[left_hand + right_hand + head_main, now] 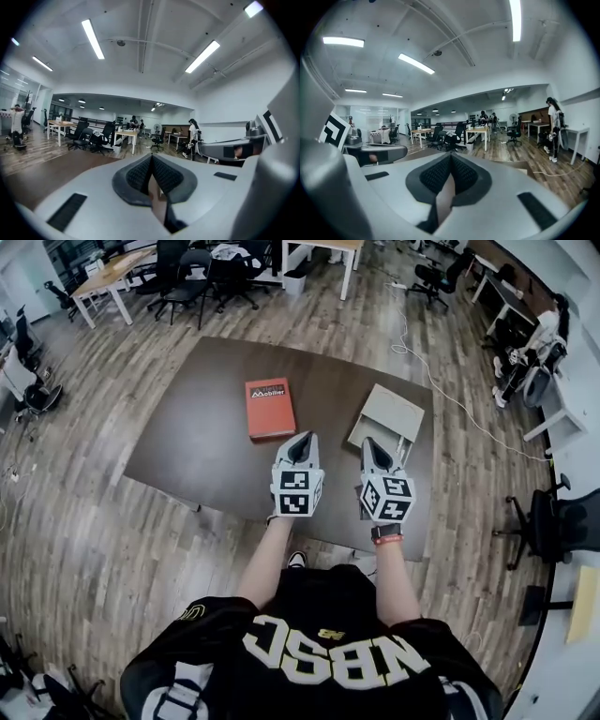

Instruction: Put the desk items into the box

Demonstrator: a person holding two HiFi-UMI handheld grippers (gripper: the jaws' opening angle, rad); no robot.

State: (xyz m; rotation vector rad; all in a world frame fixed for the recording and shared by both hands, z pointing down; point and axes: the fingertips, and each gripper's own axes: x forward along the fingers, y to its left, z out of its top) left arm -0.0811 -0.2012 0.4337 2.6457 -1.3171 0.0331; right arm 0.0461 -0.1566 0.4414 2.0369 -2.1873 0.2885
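Red is the cover of the book (270,408), which is seen lying flat on the dark brown table (187,451), in its far middle part, with the printed face turned up. An open cardboard box (386,418) is set to the right of the book, near the table's far right edge and apart from the book; its pale inside is turned towards the head view.

The left gripper (304,438) is held over the near half of the table, with its tip just short of the book's near right corner. The right gripper (371,444) is held close beside it, with its tip near the box's near edge. In the left gripper view the jaws of the left gripper (151,158) are seen pressed together, ribbed pad against ribbed pad, and no object is gripped. The right gripper (450,159) is seen likewise closed on nothing. Both are pointed out across the office, where desks and black chairs (96,138) are seen.
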